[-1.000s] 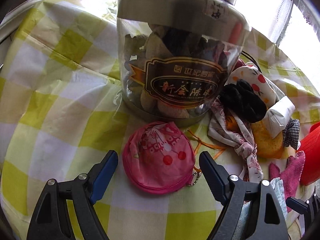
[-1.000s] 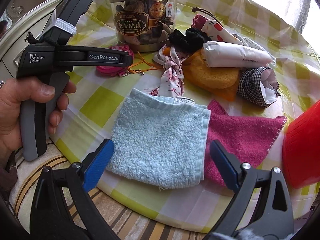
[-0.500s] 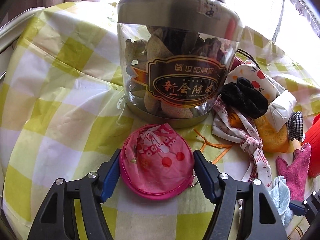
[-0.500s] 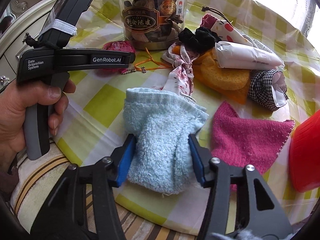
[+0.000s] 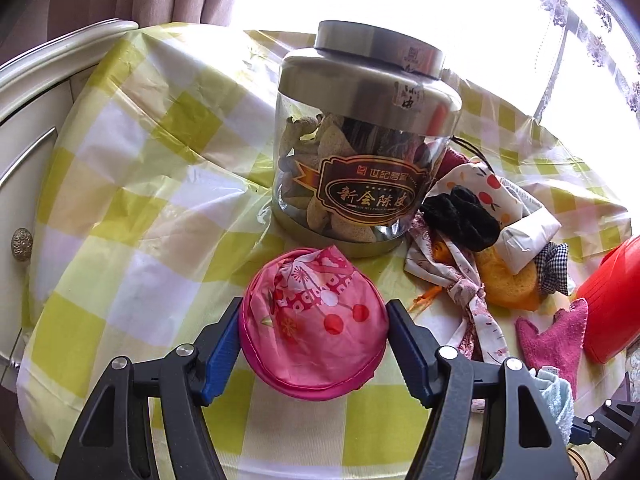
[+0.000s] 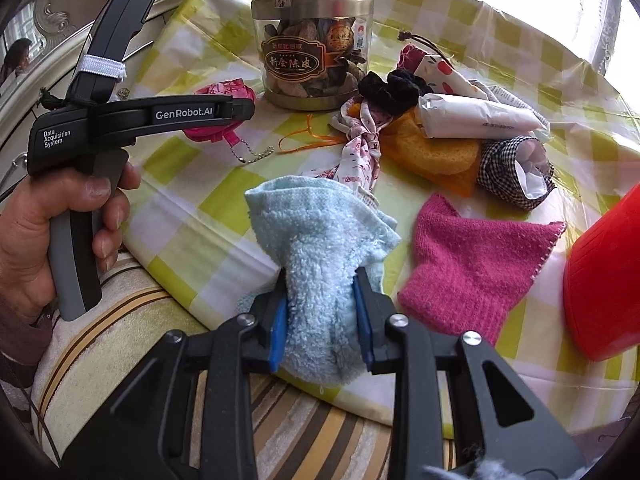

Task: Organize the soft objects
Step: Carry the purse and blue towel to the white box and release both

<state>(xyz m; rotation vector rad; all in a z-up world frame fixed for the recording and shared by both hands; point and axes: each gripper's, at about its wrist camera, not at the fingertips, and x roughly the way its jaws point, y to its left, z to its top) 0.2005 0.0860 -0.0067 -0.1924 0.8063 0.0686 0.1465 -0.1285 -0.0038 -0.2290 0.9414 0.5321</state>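
Soft objects: most lie loose on my checked tablecloth (image 6: 192, 92); nothing looks sorted yet.
Left gripper (image 5: 314, 344): my jaws have just closed onto the pink pouch (image 5: 314, 320), in front of the jar (image 5: 360, 152); pads press both its sides.
Right gripper (image 6: 320, 320): my jaws have just been closing and now clench the bunched blue towel (image 6: 316, 240) near the table edge.
Left to do: magenta cloth (image 6: 476, 256), orange sponge (image 6: 432, 152), black scrunchie (image 6: 388, 88), checked fabric (image 6: 508, 168), patterned scarf (image 6: 360, 148), white packet (image 6: 476, 116).
Likely destination: red container (image 6: 608, 280) at right, I'd guess.
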